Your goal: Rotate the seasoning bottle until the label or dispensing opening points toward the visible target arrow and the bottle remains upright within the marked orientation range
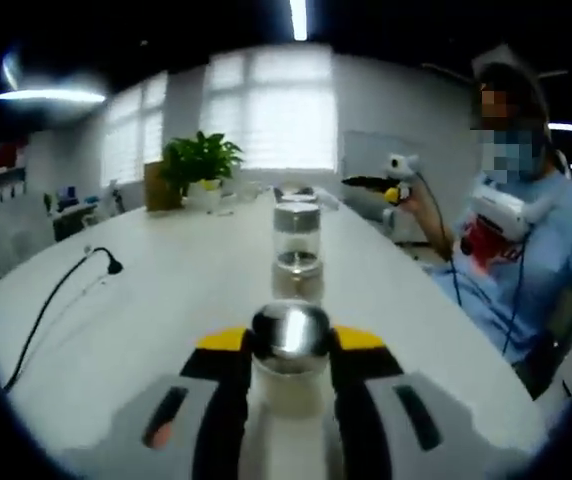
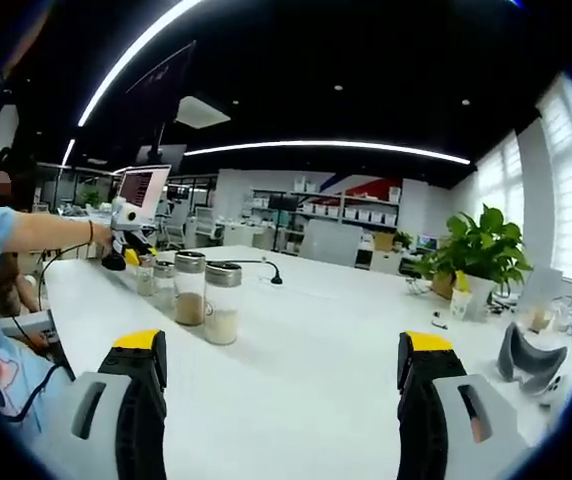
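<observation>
One upright seasoning bottle (image 1: 291, 360) between fingers (image 1: 224, 400).

no text, label, brand or number could be read. the seasoning bottle (image 1: 291, 362) showed no label that could be made out. the monitor (image 2: 143, 189) beyond the row of bottles carried lines of writing too small and blurred to read.
</observation>
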Tool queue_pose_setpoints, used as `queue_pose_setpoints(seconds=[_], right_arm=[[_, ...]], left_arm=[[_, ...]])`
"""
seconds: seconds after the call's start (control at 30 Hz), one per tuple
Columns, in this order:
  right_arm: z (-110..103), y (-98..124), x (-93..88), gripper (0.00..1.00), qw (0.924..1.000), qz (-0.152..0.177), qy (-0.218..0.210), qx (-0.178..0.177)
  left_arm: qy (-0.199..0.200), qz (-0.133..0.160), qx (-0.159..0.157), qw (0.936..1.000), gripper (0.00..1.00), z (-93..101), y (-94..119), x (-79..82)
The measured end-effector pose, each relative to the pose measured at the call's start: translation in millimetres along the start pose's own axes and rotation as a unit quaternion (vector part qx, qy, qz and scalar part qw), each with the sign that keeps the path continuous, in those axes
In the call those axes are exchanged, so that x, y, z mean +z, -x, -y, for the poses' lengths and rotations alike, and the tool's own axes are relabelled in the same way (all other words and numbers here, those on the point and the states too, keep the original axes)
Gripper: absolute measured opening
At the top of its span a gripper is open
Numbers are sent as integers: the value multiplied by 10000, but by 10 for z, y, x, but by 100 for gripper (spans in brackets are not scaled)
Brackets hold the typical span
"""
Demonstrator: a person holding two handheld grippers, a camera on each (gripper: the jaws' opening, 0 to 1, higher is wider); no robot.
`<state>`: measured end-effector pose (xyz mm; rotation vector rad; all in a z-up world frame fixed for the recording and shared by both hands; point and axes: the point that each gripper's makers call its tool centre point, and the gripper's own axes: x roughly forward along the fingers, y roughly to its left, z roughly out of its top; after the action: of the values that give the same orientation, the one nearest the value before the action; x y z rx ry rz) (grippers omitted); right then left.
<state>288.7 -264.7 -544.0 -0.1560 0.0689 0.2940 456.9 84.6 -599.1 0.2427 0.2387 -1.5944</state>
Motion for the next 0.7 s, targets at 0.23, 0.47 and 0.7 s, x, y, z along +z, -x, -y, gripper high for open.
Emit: queue_pose_setpoints(seconds=[0.23, 0.47, 0.7], right_arm=[[14, 3, -48, 99, 9999, -96, -50, -18], [4, 24, 39, 99, 9998, 153, -126, 53], [8, -1, -15, 99, 9996, 71, -245, 85]], left_arm=[[50, 3, 9, 10000, 32, 5, -1, -6], [447, 384, 302, 9978, 40, -59, 28, 68], [423, 183, 952, 9944, 82, -32, 110, -79]])
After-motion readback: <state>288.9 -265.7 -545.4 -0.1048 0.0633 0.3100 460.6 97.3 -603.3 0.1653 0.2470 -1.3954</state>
